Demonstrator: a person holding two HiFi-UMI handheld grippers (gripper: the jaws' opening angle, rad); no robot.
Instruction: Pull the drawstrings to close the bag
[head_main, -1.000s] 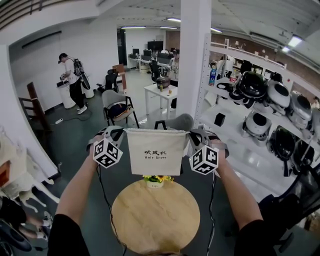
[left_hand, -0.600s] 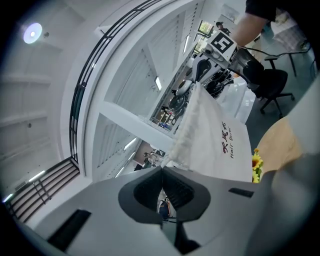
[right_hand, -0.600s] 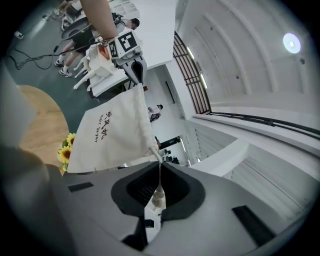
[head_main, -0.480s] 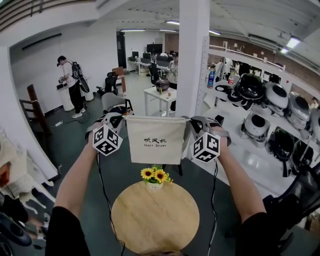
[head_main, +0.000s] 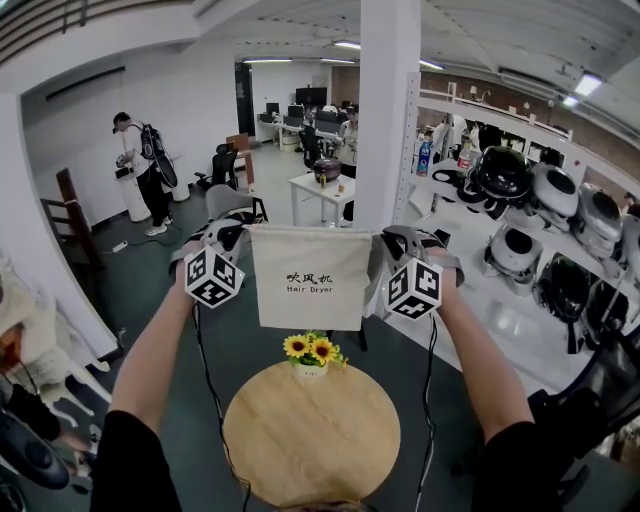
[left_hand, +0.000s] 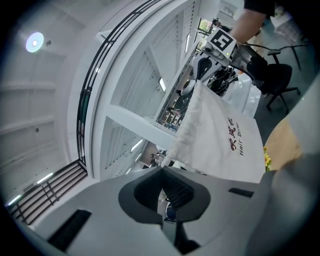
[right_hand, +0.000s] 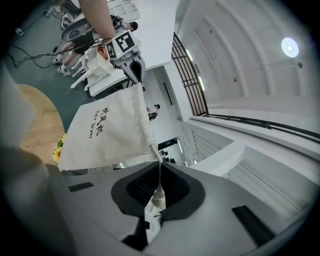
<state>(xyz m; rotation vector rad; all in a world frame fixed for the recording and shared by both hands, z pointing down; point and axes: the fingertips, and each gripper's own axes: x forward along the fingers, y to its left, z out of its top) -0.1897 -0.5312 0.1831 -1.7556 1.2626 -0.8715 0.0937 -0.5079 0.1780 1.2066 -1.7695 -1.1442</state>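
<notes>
A cream drawstring bag (head_main: 310, 280) printed "Hair Dryer" hangs in the air, stretched flat between my two grippers. My left gripper (head_main: 243, 237) holds its top left corner and my right gripper (head_main: 378, 241) its top right corner. In the left gripper view the jaws (left_hand: 161, 170) are shut where the bag (left_hand: 225, 145) narrows to its drawstring end. In the right gripper view the jaws (right_hand: 159, 175) are shut on the drawstring, which runs up from them to the bag (right_hand: 110, 132). The bag's top edge is pulled taut.
Below the bag stands a round wooden table (head_main: 310, 440) with a small pot of sunflowers (head_main: 310, 352) at its far edge. A white pillar (head_main: 390, 110) rises behind, shelves of helmets (head_main: 530, 200) lie to the right, and a chair (head_main: 232, 207) and a standing person (head_main: 145, 165) are at the left.
Both grippers have risen with the bag. The sunflowers, mostly hidden behind the bag's lower edge a second ago, now show fully beneath it.
</notes>
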